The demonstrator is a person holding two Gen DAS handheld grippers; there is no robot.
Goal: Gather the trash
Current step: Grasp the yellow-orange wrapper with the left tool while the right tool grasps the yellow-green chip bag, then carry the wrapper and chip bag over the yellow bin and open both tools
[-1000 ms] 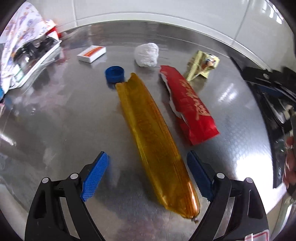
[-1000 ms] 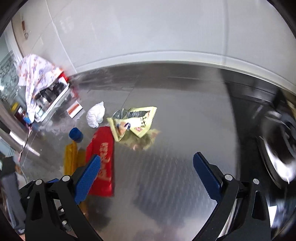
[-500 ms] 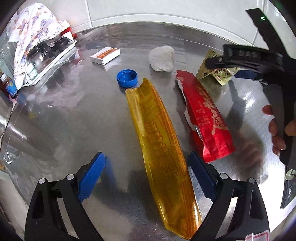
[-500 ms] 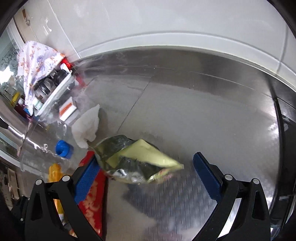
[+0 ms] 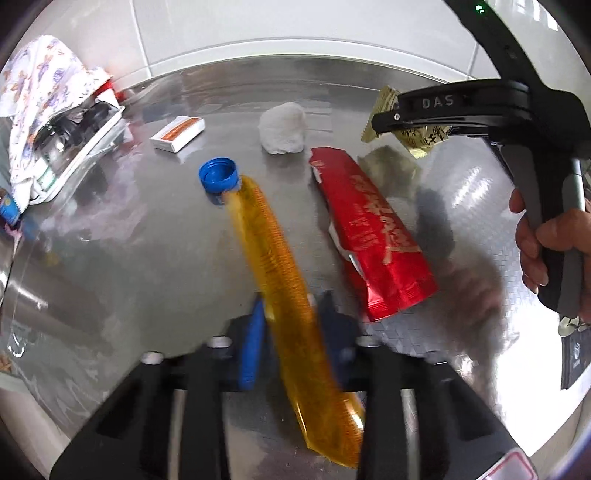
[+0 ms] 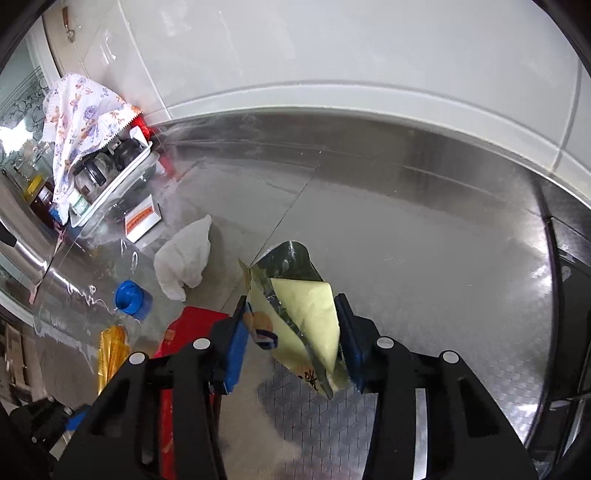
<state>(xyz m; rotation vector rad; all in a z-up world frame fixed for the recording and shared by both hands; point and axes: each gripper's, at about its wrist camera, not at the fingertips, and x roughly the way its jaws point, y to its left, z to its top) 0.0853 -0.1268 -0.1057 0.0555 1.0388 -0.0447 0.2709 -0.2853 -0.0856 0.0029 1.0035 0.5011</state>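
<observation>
The left camera sits low and close over the table (image 5: pixel 110 258), looking along its fingers toward the white wall (image 5: pixel 295 22). The right camera looks down from higher up, facing the same wall (image 6: pixel 332 55). Both see the blue cap (image 5: pixel 218 174) (image 6: pixel 129 294), the tissue (image 5: pixel 282 127) (image 6: pixel 184 258) and the small box (image 5: pixel 178 133) (image 6: pixel 142 220).

Black tools (image 6: pixel 291 343), blue pads (image 5: pixel 252 345) (silver screws), bare-skinned hand (image 5: pixel 546 251)

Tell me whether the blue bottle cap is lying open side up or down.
Open side up. The blue bottle cap shows its hollow inside and rim, resting on the metal counter.
</observation>
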